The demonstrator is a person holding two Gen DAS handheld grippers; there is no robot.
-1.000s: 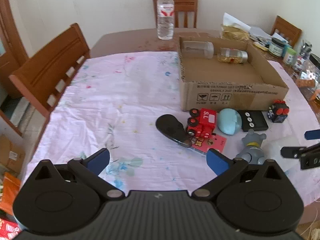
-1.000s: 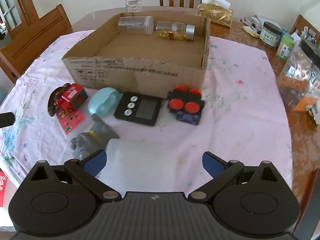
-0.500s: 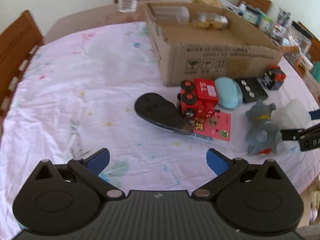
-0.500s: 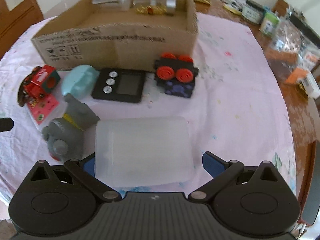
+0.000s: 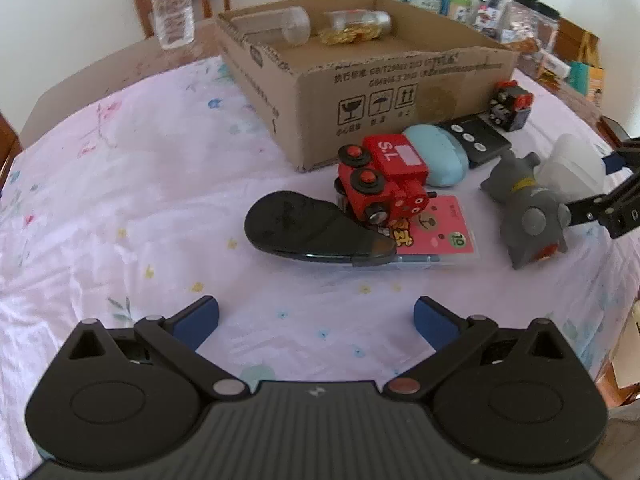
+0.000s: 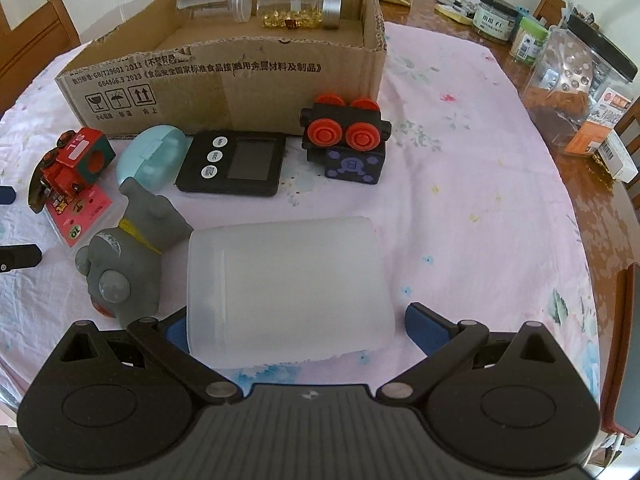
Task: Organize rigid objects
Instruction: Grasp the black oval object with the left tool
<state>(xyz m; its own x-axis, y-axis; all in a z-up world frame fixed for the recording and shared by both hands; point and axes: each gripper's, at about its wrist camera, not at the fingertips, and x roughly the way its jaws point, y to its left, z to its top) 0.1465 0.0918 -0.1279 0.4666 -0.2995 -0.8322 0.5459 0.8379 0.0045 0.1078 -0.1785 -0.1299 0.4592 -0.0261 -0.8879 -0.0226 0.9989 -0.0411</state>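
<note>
- The brown cardboard box (image 6: 224, 68) beyond the right claw (image 6: 296, 322) carries printed lines reading "GB4806.9 2023" and a row of Chinese characters, above three handling symbols: a cracked glass, an umbrella and twin arrows.
- The red wooden toy train (image 5: 380, 178), ahead of the left claw (image 5: 316, 316), has "S.L" in white on its top; the pink card (image 5: 438, 228) under it shows a green "10".
- The black digital timer (image 6: 234, 162) has three round buttons; their lettering is too small to read.
- The frosted translucent plastic container (image 6: 288, 290) lies on its side on the pink floral tablecloth (image 6: 460, 208), between the right claw's blue pads; the left pad is hidden behind it and the right pad (image 6: 426, 324) stands clear of its wall, so the claw is released.
- The grey rubber animal figure (image 6: 128, 256) lies touching the container's left side.
- The left claw is spread wide, gripping nothing, with the black oval case (image 5: 308, 228) in front of it.
- Only the right wrist view shows the black block with orange wheels (image 6: 346, 140) in full and the jars far right; only the left view shows the clear water bottle (image 5: 172, 4).
- Inside the box lie a clear empty jar (image 6: 216, 0) and a jar of golden pieces (image 6: 298, 10).
</note>
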